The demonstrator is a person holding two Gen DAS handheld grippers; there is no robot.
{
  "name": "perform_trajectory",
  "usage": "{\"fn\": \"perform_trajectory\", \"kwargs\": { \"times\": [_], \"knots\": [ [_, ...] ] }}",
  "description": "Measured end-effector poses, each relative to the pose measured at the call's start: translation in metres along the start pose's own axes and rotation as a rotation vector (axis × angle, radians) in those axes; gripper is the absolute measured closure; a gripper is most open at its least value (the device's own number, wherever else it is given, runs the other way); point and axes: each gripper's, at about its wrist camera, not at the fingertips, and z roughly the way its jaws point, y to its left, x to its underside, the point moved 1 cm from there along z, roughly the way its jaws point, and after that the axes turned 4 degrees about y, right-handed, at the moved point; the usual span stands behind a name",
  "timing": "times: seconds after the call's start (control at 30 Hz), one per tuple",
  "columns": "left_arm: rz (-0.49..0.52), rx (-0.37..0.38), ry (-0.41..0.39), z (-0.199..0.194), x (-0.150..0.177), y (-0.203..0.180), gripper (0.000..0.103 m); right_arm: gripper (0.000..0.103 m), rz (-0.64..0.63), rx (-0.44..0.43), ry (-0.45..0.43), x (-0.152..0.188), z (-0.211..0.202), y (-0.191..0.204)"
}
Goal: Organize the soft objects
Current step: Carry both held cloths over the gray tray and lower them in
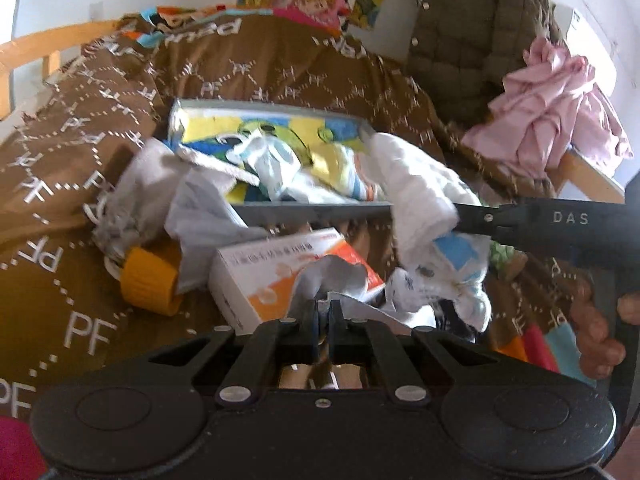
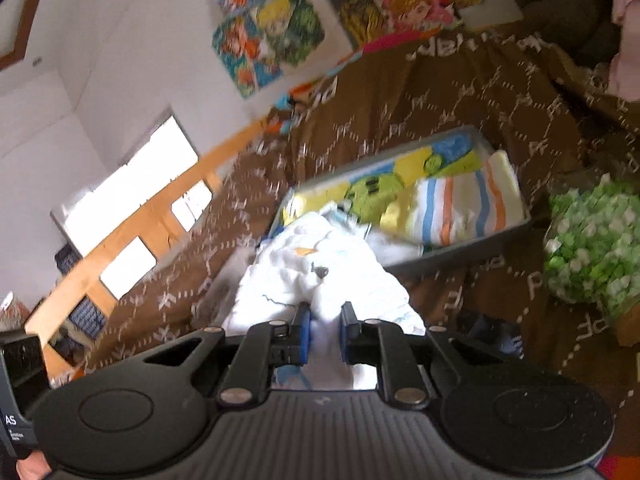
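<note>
Right gripper [image 2: 324, 316] tilted down, jaws clamping white cloth [image 2: 320, 280]; left gripper [image 1: 324, 312] jaws closed on cloth edge.

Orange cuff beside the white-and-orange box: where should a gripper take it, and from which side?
Grip the orange cuff across its ribbed sides near the open end, coming from above and the left, probably. It lies tilted on the brown blanket; the box and white cloth crowd its right, while the left is bare.
</note>
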Motion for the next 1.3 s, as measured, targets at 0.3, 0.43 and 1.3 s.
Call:
{"fn": "perform_trajectory", "kwargs": {
  "times": [0.3,0.43,1.3],
  "knots": [
    [0.007,0.001,-0.114,-0.016,-0.010,0.005,0.100,0.087,0.022,0.067,-0.062,-0.007,-0.001,-0.014],
    [0.006,0.017,-0.207,-0.026,-0.016,0.003,0.100,0.087,-0.009,0.068,-0.105,-0.006,-0.006,-0.004],
    [-0.177,-0.023,-0.442,0.056,-0.142,0.094,0.100,0.086,0.100,0.029,-0.254,-0.083,0.119,-0.004]
  ]
}}
